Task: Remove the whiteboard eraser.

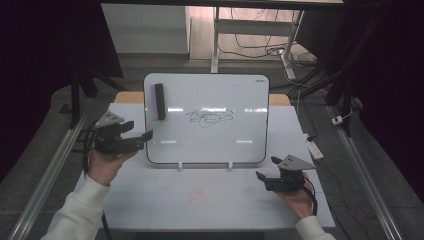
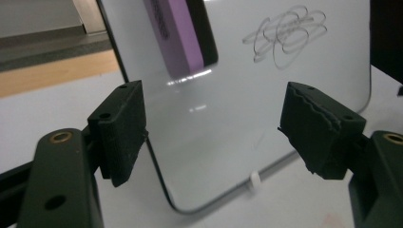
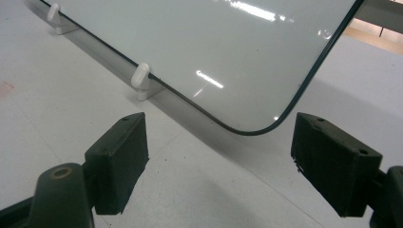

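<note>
A whiteboard [image 1: 206, 120] stands propped on the white surface [image 1: 200, 195], resting on two small white clips [image 3: 140, 78]. A black scribble [image 1: 210, 116] marks its middle, and a purple eraser [image 1: 159, 101] sticks near its upper left. The left claw [image 1: 137, 136] hangs wide at the board's left edge, empty. The right claw [image 1: 267, 168], equally wide and empty, sits near the lower right corner, whose dark rim shows up close in the right gripper view.

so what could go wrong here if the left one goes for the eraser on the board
The whiteboard leans on two small white clips, so pushing on it might tip or slide it. The left hand-held gripper is open by the board's left edge; reaching up to the eraser may catch that edge. A stray sweep could smear the scribble.
</note>
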The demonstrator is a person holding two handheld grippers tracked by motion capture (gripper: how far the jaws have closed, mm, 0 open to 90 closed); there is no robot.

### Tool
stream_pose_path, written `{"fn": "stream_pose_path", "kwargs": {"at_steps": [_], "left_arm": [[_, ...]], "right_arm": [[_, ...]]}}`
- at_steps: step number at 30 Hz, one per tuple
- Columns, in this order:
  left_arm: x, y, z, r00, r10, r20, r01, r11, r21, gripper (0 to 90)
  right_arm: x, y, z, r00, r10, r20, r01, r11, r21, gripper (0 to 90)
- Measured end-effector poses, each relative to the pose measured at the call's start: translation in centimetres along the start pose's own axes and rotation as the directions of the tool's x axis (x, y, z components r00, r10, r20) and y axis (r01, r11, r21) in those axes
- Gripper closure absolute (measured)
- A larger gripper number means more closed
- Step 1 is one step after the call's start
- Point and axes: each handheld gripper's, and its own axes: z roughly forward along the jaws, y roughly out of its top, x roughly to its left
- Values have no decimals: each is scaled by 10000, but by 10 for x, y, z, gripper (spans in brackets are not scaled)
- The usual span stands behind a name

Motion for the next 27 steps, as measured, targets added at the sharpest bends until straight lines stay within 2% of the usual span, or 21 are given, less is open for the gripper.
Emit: {"fn": "stream_pose_path", "kwargs": {"at_steps": [5, 8, 12, 14, 19, 22, 27], "left_arm": [[-3, 24, 18, 9991, 115, -418, -119, 9999, -100, 257], [-1, 36, 29, 9985, 29, -547, -36, 9999, -121, 268], [4, 56, 45, 9945, -80, -1049, 60, 9998, -195, 290], [7, 62, 51, 9935, -205, -1124, 181, 9996, -217, 301], [11, 71, 63, 9875, -352, -1536, 330, 9993, -167, 360], [13, 73, 66, 9866, -436, -1575, 403, 9989, -246, 404], [14, 78, 71, 9851, -485, -1652, 435, 9985, -335, 427]], "right_arm": [[0, 0, -1, 10000, 60, -32, -60, 9999, -87, 195], [0, 0, -1, 10000, 22, -61, -23, 10000, -63, 196], [1, -1, 0, 9999, 69, -79, -69, 10000, 20, 196], [1, -1, 1, 10000, 19, -37, -18, 10000, 56, 196], [2, -2, 2, 10000, -51, 13, 51, 9999, 139, 196], [2, -3, 2, 10000, -49, 16, 48, 9998, 187, 197], [3, -3, 4, 9999, -100, 14, 99, 9995, 286, 197]]}}
